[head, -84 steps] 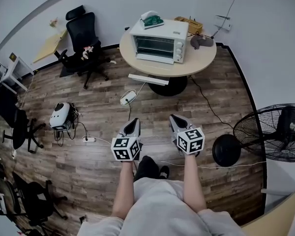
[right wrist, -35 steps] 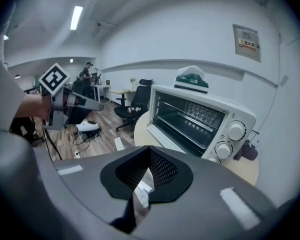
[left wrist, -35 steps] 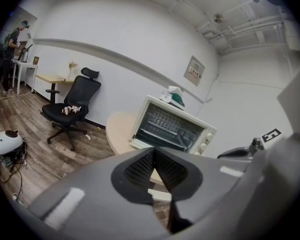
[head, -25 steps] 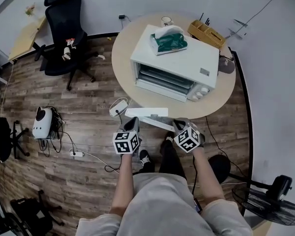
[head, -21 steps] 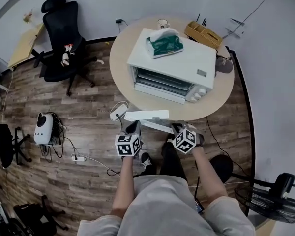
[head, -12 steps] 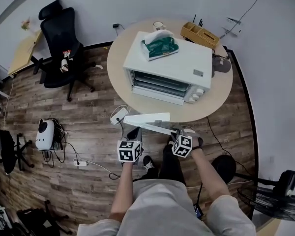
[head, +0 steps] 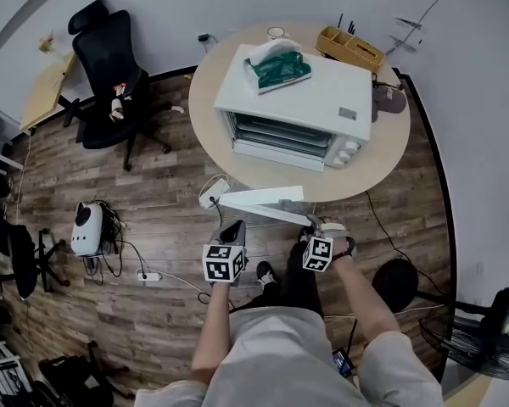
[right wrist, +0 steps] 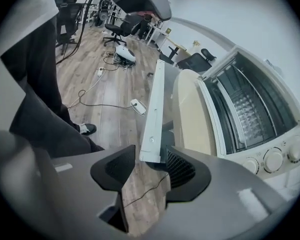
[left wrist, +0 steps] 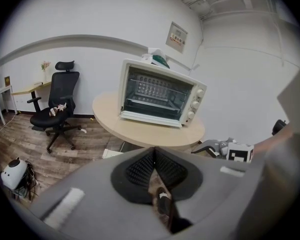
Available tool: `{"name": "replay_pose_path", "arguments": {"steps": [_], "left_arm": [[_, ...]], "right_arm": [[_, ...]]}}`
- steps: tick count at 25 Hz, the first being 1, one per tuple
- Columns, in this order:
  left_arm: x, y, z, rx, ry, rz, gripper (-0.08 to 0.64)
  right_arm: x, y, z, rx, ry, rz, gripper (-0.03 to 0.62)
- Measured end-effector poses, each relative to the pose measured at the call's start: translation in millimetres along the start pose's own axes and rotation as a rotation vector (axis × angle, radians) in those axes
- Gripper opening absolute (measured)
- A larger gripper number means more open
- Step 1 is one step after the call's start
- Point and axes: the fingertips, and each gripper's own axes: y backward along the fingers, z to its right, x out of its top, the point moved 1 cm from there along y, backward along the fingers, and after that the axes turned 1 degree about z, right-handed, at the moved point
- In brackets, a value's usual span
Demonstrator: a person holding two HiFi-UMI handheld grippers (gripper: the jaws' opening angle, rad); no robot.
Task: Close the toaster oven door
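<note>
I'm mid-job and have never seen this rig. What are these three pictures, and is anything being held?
There is no robot: a person holds a claw tool in each hand. The top-down picture comes from a camera on the person's head; the other two ride on the claws. A toaster oven stands on a round table, with a green packet on top. The left claw is shut and empty. The right claw has just been opening; the end of a white panel shows between its jaws, not gripped, so nothing is held.

Wood-plank floor [head: 153, 185], white wall [head: 153, 7], black office chair [head: 110, 66], possibly fan [head: 492, 342] at corner.
</note>
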Motion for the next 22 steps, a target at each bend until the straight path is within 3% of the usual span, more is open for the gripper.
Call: {"name": "replay_pose_path", "arguments": {"steps": [6,19,22], "left_arm": [[-5.7,2.5,-0.5,0.002,-0.008,-0.009,0.058],[-3.1,-5.1,6.2,-0.024,0.006,0.012,0.057],[0.2,-9.3,10.3,-0.027,-0.02,0.012,0.058]], "right_arm": [[-1.9,-3.9,1.6,-0.033,0.079,0.0,0.139],[16.1,46.4,19.3,-0.158,0.073,0.056,0.07],[20.9,62.1,30.4,-0.192,0.07,0.076,0.057]]}}
